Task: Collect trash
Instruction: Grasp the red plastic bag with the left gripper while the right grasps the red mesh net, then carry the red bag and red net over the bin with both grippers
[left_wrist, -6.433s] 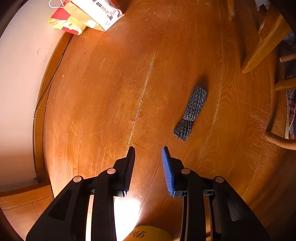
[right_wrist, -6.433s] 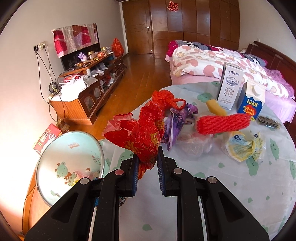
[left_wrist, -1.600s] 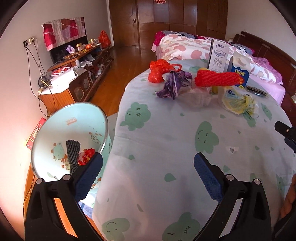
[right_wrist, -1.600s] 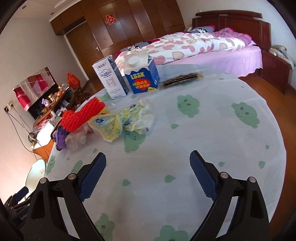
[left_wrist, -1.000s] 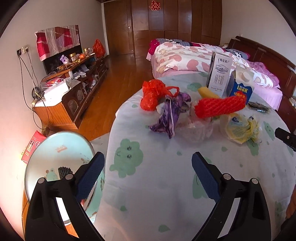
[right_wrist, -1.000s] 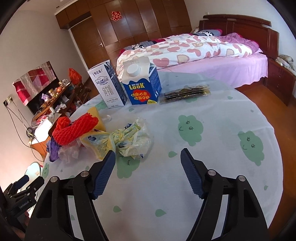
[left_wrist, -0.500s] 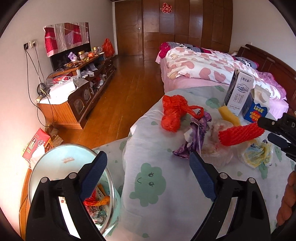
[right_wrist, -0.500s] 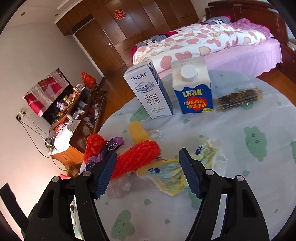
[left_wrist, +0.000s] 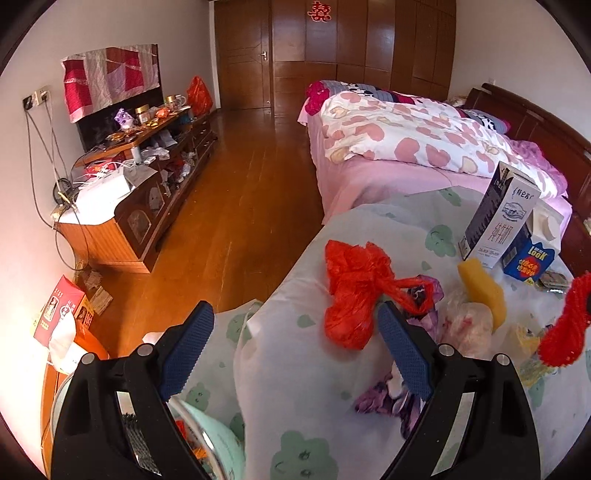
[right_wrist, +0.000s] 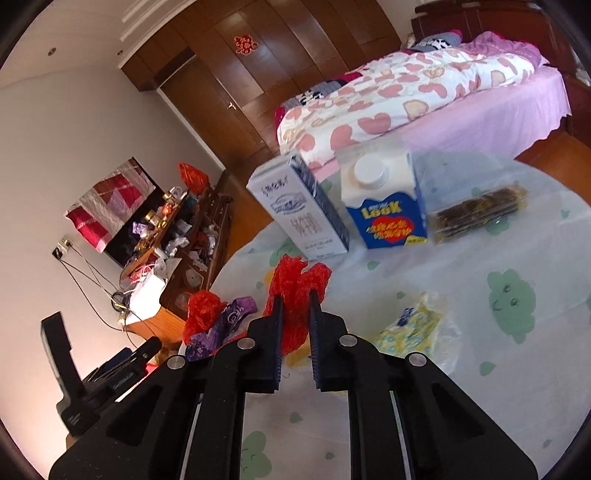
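Right gripper (right_wrist: 295, 306) clamping red net (right_wrist: 295, 284) just above table (right_wrist: 480, 332). Left gripper (left_wrist: 295, 339) gaping wide, empty, nearing red bag (left_wrist: 354, 291). Keeping squeeze firm while carrying to bin (left_wrist: 218, 439) beside table.

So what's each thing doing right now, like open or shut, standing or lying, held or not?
right gripper: shut on the red foam net.
red foam net: held, squeezed between the pads.
left gripper: open, holding nothing.
red plastic bag: crumpled, lying on the table.
white milk carton: standing upright.
blue carton: upright, cap on.
yellow wrapper: crumpled, lying flat.
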